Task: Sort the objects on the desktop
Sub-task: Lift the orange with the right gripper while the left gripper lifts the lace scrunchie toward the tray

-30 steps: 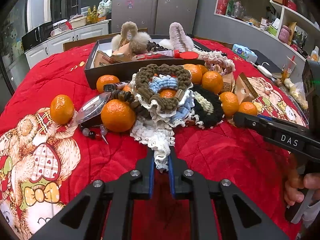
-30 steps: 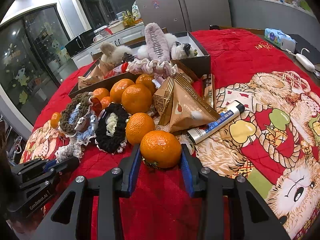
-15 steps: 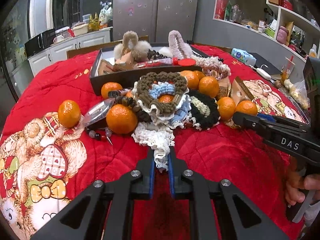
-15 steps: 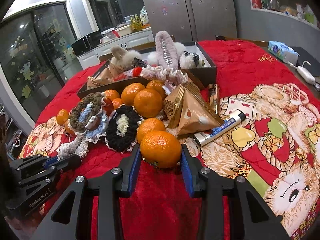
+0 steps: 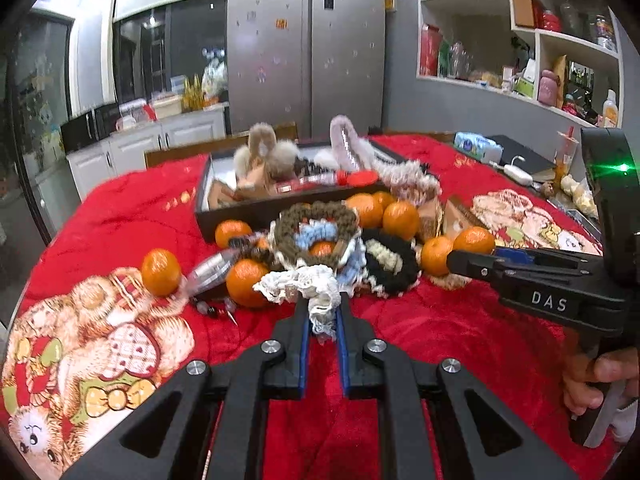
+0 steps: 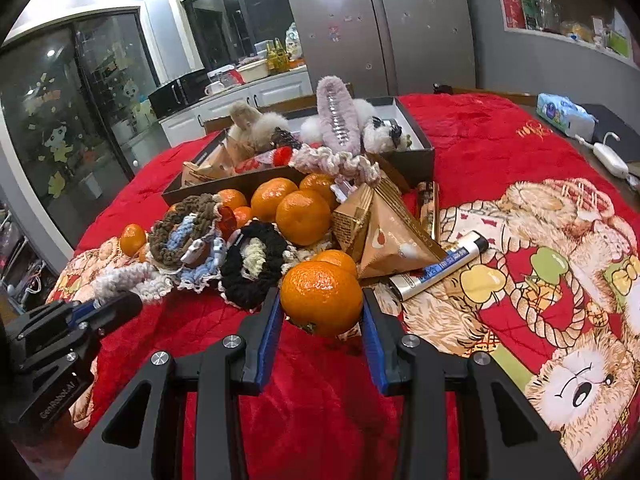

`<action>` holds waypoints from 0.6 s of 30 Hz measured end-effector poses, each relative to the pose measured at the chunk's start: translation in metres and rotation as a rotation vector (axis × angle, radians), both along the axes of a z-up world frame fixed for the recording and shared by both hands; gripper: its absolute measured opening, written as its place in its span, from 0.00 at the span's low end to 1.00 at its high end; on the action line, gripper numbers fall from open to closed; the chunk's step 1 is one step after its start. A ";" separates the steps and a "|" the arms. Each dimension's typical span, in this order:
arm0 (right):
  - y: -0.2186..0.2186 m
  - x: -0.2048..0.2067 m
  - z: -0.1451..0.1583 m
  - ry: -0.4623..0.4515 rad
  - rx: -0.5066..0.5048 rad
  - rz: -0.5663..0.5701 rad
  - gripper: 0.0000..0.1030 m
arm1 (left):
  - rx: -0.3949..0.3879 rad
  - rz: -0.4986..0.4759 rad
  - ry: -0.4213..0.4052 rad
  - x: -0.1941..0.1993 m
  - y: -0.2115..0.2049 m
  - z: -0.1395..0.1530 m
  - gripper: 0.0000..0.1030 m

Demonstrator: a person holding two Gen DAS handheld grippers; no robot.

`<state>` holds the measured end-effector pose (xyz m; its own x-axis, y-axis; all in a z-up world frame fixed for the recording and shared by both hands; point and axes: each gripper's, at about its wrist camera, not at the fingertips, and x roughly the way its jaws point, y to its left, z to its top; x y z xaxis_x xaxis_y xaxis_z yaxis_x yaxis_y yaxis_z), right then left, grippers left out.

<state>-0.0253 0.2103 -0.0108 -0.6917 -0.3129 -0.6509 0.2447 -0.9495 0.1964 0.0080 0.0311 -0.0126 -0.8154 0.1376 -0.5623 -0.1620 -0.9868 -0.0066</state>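
My left gripper (image 5: 322,312) is shut on the tail of a white lace scrunchie (image 5: 308,286), lifted off the red cloth at the front of a pile of scrunchies and mandarins. My right gripper (image 6: 322,312) is shut on a mandarin (image 6: 322,297) and holds it above the cloth. The right gripper also shows at the right of the left wrist view (image 5: 472,262). The left gripper shows at the lower left of the right wrist view (image 6: 116,306). A brown and blue scrunchie (image 6: 184,226) and a black scrunchie (image 6: 254,264) lie in the pile.
A dark open box (image 6: 416,162) with fluffy hair clips stands behind the pile. Several mandarins (image 6: 302,216), triangular snack packs (image 6: 392,236) and a tube (image 6: 440,268) lie to the right. One mandarin (image 5: 160,272) sits apart at the left. A charger (image 6: 608,158) lies far right.
Both grippers have risen and pulled back from the pile. The lace scrunchie is drawn up and out, and the mandarin is lifted off the cloth.
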 end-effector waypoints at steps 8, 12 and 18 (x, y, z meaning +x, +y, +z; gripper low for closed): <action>-0.012 0.025 0.019 0.168 0.048 0.033 0.36 | -0.047 0.011 0.135 0.019 0.006 0.013 0.12; -0.018 0.032 0.023 0.211 0.068 0.058 0.36 | -0.062 -0.001 0.156 0.023 0.009 0.015 0.12; -0.016 0.028 0.021 0.187 0.053 0.058 0.36 | -0.058 -0.007 0.153 0.024 0.010 0.015 0.12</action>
<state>0.0027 0.1940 0.0104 -0.7839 -0.3250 -0.5290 0.3272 -0.9404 0.0929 0.0322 0.0411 0.0021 -0.8914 0.1149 -0.4385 -0.1639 -0.9836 0.0754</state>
